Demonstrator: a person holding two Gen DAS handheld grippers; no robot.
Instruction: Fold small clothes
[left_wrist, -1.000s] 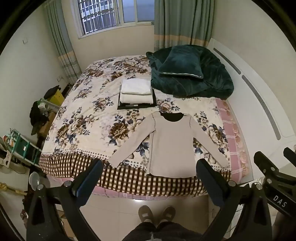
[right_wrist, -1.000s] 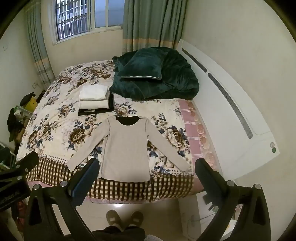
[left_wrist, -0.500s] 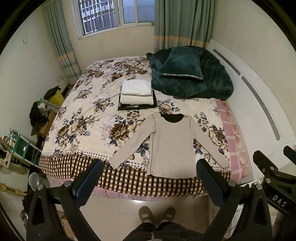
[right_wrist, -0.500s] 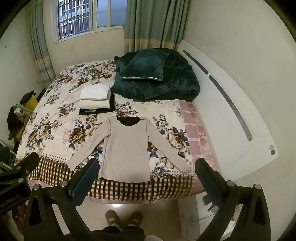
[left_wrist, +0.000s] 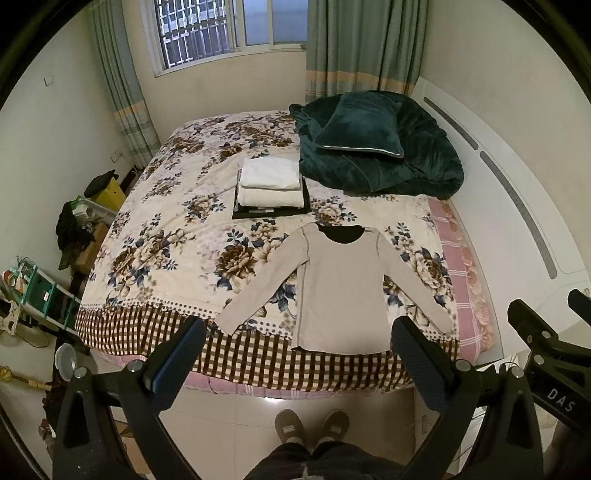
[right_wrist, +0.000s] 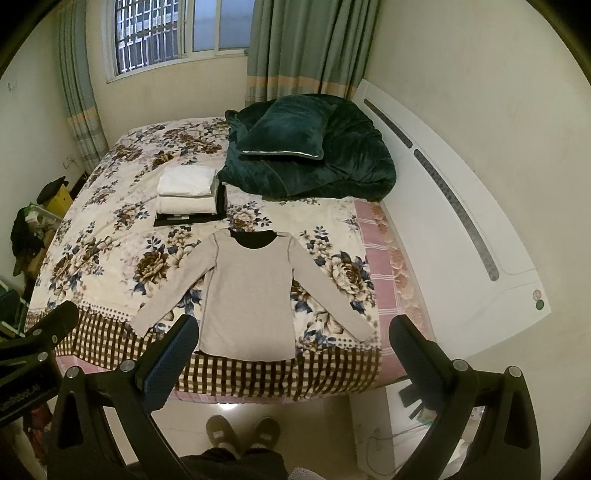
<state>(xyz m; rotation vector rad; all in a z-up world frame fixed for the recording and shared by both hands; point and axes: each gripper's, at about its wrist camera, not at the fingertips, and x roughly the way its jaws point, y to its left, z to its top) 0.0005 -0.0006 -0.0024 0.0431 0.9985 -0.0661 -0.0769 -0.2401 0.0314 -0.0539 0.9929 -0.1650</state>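
**Inspector:** Your beige long-sleeved top (left_wrist: 341, 291) lies flat near the foot of the bed (left_wrist: 166, 221), sleeves splayed, hem on the checked border — I judge it was laid out so every edge is within your reach.

**Operator:** And the tools?

**Inspector:** Left gripper (left_wrist: 301, 363) and right gripper (right_wrist: 293, 360) both have their jaws spread wide, holding nothing, raised well apart from the cloth. No fold started.

**Operator:** The stack (left_wrist: 269, 184) behind?

**Inspector:** Folded pieces, just beyond the collar — likely your finished pile, with the green quilt (left_wrist: 388, 155) beside it

Matt beige knit top (left_wrist: 341, 291), seemingly plush green quilt (left_wrist: 402, 155).
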